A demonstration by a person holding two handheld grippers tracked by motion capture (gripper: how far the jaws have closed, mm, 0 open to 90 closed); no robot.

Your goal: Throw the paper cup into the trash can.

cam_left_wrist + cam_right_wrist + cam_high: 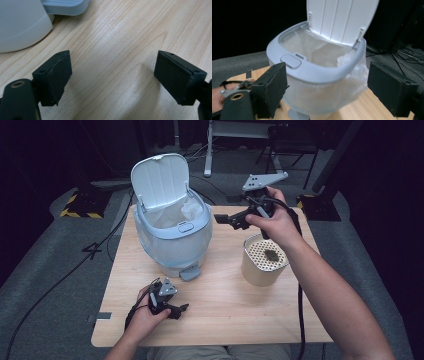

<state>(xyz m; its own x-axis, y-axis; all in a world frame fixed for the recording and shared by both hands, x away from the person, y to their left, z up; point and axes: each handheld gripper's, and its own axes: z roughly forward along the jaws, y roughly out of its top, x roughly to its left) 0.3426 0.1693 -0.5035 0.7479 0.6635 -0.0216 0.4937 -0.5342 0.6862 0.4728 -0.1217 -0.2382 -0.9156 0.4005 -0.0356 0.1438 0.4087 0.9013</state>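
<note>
Wooden table (220,300): carrying everything within easy reach of both hands, with bare boards lying nearest the person.
Left tool (176,309): resting low on the near table edge in the left hand (145,317), its jaws standing wide apart with nothing but wood grain between them; it is probably waiting there so it is staying out of the other arm's way.
Pedal (190,272): sticking out at the bin's foot, facing the person, so a press from the near side is likely what is propping the lid.
Perforated cup (263,260): standing upright to the right of the bin, a dark scrap (271,255) lying on its holed top, seemingly the waste being dealt with.
Right tool (223,220): hanging above the table between cup and bin, jaws spread and holding nothing, pointing at the bin's rim.
Bin (172,237): sitting on the far left part of the table, lined with a thin bag (324,91) folded over the rim so rubbish is dropping cleanly inside.
Lid (160,180): standing tipped back, leaving the mouth open for the right tool.
</note>
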